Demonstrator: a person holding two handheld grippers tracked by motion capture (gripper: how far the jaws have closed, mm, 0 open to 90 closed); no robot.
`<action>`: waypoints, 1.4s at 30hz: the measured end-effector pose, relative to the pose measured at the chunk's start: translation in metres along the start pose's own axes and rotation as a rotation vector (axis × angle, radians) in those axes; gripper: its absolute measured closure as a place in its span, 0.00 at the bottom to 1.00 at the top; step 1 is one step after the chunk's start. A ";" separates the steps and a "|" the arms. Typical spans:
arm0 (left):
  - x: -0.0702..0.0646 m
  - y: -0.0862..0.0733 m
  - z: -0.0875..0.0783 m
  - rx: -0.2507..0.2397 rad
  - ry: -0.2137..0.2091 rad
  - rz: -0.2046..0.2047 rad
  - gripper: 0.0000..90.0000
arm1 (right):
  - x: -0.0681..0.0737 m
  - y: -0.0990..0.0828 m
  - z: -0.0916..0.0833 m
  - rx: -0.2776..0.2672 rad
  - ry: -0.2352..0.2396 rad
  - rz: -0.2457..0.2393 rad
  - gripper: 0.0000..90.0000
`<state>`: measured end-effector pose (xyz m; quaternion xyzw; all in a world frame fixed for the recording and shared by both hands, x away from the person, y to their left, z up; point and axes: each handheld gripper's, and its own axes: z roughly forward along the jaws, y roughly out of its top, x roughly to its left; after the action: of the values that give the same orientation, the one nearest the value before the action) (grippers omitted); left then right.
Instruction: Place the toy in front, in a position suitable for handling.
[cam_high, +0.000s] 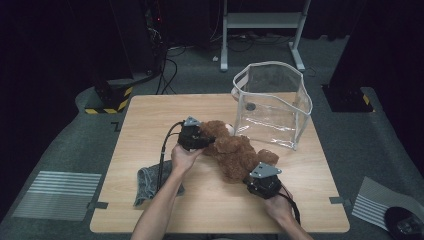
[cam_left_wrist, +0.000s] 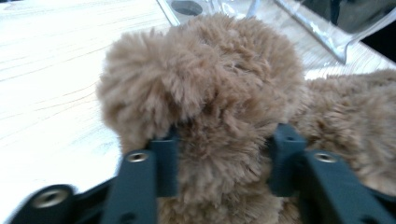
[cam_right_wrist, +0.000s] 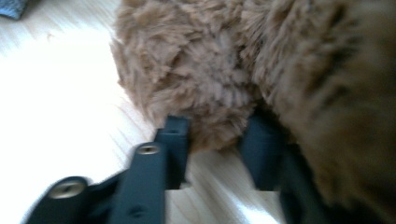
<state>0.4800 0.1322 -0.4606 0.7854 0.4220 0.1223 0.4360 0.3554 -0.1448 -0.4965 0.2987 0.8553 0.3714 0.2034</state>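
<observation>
Nearest the person, the right tongs (cam_high: 261, 181) are closed on a plush limb at the near end of the teddy bear (cam_high: 235, 152), their pads sunk into the fur in the right gripper view. A little farther, the left tongs (cam_high: 195, 137) pinch the bear's head end the same way. The bear lies on its side mid-counter (cam_high: 150, 115), and looks light, soft and squashy; fur alone would likely slip, so a deep pinch on stuffed limbs (as here) seems the safer hold. A grey cloth (cam_high: 149, 181) lies at the near left. Beyond the bear, just beside it, stands a clear plastic bag (cam_high: 272, 102), open-topped and apparently empty.
</observation>
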 end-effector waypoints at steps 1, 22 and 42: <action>-0.002 0.000 -0.001 0.005 0.009 0.006 0.70 | 0.000 0.000 0.000 0.000 0.006 -0.006 0.80; -0.072 -0.064 -0.114 0.092 0.053 -0.085 0.79 | -0.002 -0.024 -0.058 -0.073 0.129 -0.061 0.97; -0.037 -0.029 -0.086 -0.042 0.106 -0.025 0.32 | -0.071 0.008 -0.030 0.004 0.144 0.199 0.97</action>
<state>0.3926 0.1614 -0.4264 0.7633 0.4514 0.1671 0.4308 0.3936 -0.2033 -0.4622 0.3552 0.8345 0.4085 0.1031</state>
